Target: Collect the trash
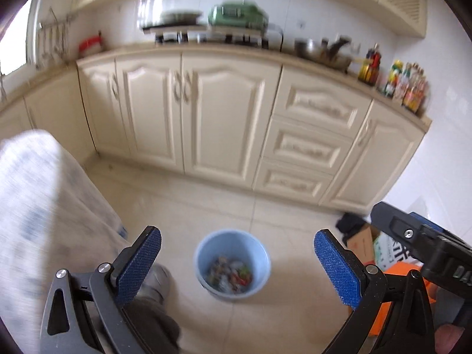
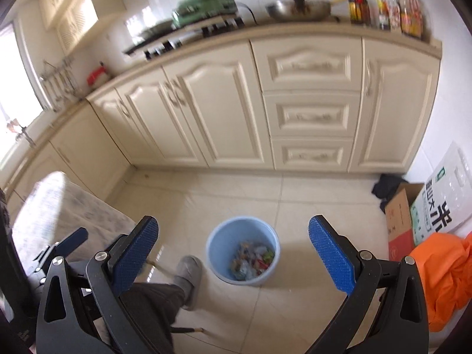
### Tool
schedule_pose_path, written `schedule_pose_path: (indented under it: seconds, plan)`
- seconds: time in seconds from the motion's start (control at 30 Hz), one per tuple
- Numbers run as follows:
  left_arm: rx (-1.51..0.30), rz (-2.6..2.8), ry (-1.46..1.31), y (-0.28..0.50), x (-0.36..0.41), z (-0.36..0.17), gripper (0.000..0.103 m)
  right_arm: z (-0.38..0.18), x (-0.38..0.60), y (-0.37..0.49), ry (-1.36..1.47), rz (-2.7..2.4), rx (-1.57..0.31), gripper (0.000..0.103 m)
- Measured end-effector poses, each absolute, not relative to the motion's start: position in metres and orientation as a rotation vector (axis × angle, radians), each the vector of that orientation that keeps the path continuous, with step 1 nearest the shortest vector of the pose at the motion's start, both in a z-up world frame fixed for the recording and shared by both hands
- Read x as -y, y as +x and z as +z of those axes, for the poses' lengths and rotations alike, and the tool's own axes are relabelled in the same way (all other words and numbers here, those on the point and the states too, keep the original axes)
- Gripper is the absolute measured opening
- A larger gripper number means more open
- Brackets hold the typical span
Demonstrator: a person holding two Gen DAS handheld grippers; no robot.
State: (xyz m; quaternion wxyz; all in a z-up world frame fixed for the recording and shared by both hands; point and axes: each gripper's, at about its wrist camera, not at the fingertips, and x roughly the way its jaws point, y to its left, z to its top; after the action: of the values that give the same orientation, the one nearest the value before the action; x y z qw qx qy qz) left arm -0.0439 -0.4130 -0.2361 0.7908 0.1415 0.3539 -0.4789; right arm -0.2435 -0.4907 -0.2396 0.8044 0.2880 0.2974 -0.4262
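Observation:
A light blue bin (image 1: 232, 262) stands on the tiled floor with mixed colourful trash (image 1: 231, 275) in its bottom. It also shows in the right wrist view (image 2: 242, 253). My left gripper (image 1: 237, 265) is open and empty, held above the floor with the bin between its blue pads. My right gripper (image 2: 233, 256) is open and empty too, the bin between its pads. The right gripper's black body (image 1: 424, 244) shows at the right of the left wrist view.
Cream kitchen cabinets (image 2: 236, 103) run along the back. A table with a pale patterned cloth (image 1: 38, 206) is at the left. A person's leg and grey slipper (image 2: 188, 274) are beside the bin. A cardboard box (image 2: 398, 215), rice bag (image 2: 442, 203) and orange bag (image 2: 445, 277) sit at the right.

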Motion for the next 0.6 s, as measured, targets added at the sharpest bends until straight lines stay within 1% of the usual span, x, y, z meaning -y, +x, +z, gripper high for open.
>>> schedule_pose_path:
  seconds: [0.17,0.23,0.43,0.6]
  plan:
    - [-0.616,-0.977,0.275,-0.066,0.334,-0.173,0.102,-0.192,0.457,-0.226,0.564,-0.857,-0.546,0.103]
    - [-0.584,-0.951,0.257,-0.078,0.301,-0.158,0.102,-0.169,0.442,-0.214,0.542,-0.828,-0.487,0.103]
    - [-0.456,-0.809,0.223,-0.103,0.188,-0.104,0.102,-0.122,0.399,-0.164,0.441,-0.703,-0.419,0.103]
    - [-0.361,-0.673,0.186,-0.129,0.105,-0.063,0.102,-0.095,0.354,-0.119,0.345,-0.618,-0.395,0.103]
